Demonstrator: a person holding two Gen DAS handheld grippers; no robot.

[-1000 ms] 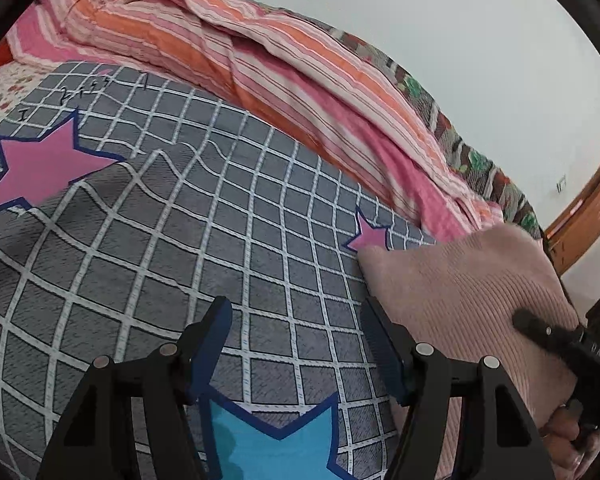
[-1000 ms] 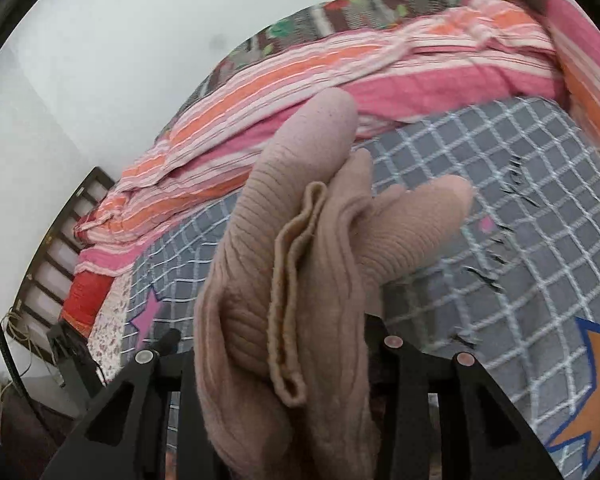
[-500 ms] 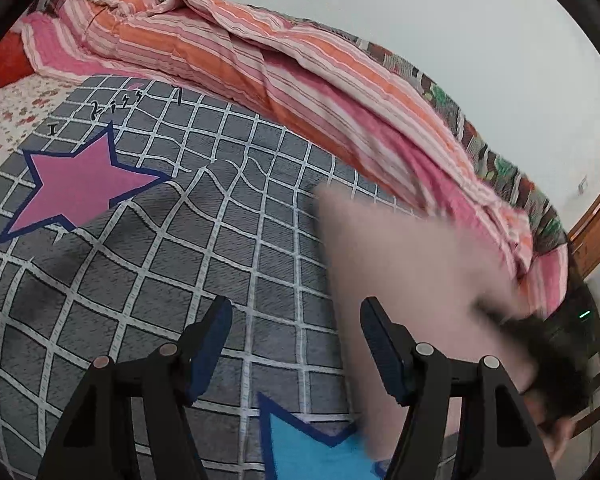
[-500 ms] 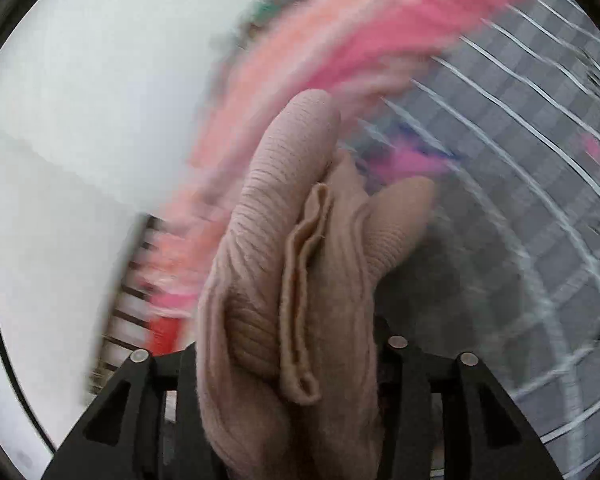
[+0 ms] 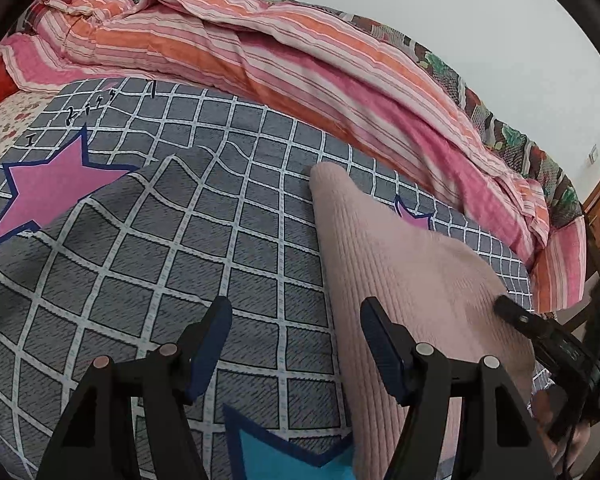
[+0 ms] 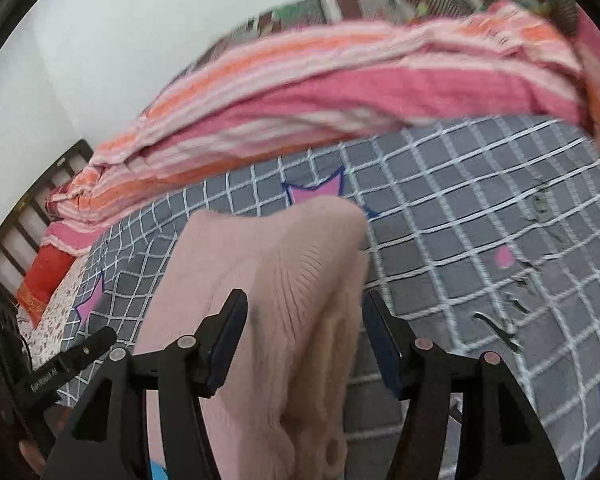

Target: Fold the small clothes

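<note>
A folded pale pink ribbed knit garment [image 5: 400,280] lies on the grey checked bed cover [image 5: 140,240], right of centre in the left wrist view. My left gripper [image 5: 296,340] is open and empty, its right finger at the garment's left edge. In the right wrist view the garment [image 6: 284,320] lies bunched between the fingers of my right gripper [image 6: 304,336], which stands open around it. The right gripper also shows in the left wrist view [image 5: 540,332] at the garment's right side.
A pink and orange striped quilt [image 5: 300,80] is heaped along the far side of the bed against the white wall. Pink stars [image 5: 52,188] and a blue star [image 5: 284,452] are printed on the cover. A dark slatted headboard [image 6: 32,208] stands at the left.
My right gripper has swung the pink garment down onto the cover and opened, letting it go. The left gripper has stayed open and shifted little.
</note>
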